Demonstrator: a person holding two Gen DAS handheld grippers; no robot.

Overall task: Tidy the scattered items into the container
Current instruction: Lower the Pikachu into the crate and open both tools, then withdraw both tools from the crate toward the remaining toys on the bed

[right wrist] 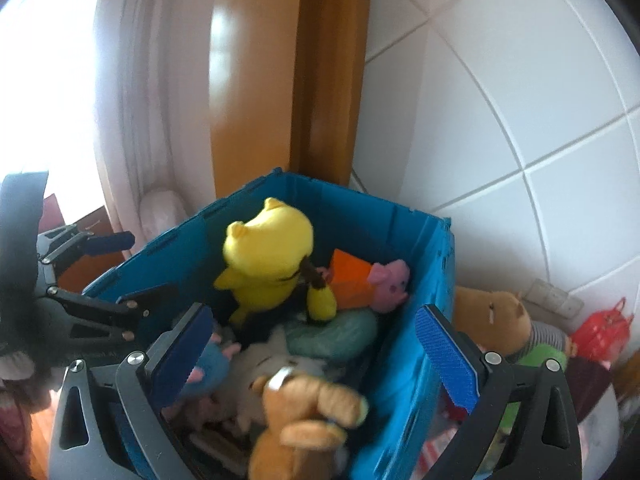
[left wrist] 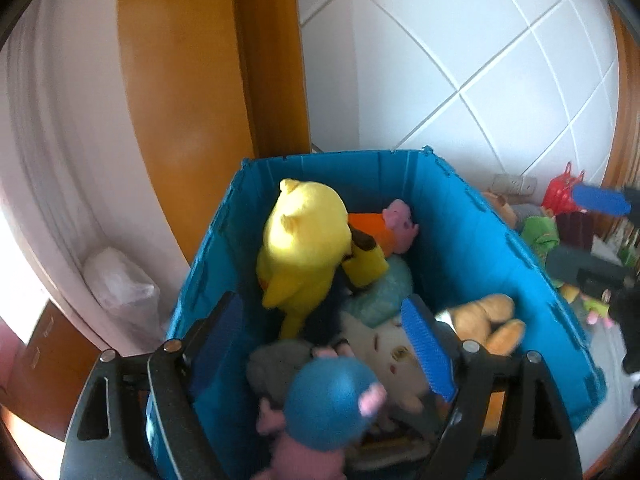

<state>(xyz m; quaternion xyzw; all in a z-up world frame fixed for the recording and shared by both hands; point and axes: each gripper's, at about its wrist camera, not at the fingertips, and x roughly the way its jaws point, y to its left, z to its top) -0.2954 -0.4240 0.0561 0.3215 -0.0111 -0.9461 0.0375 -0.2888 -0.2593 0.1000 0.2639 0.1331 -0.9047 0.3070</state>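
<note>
The blue folding bin stands in a corner and holds several plush toys, with a yellow plush on top. My left gripper hangs open over the bin. A blue-headed pink plush lies blurred below it, clear of both pads. My right gripper is open over the bin's right side. A brown plush sits loose between its fingers, touching neither pad. The left gripper shows at the left of the right wrist view.
A brown plush in green clothes, a red bag and other items lie on the floor right of the bin. A wooden door frame, a curtain and a tiled wall close in behind.
</note>
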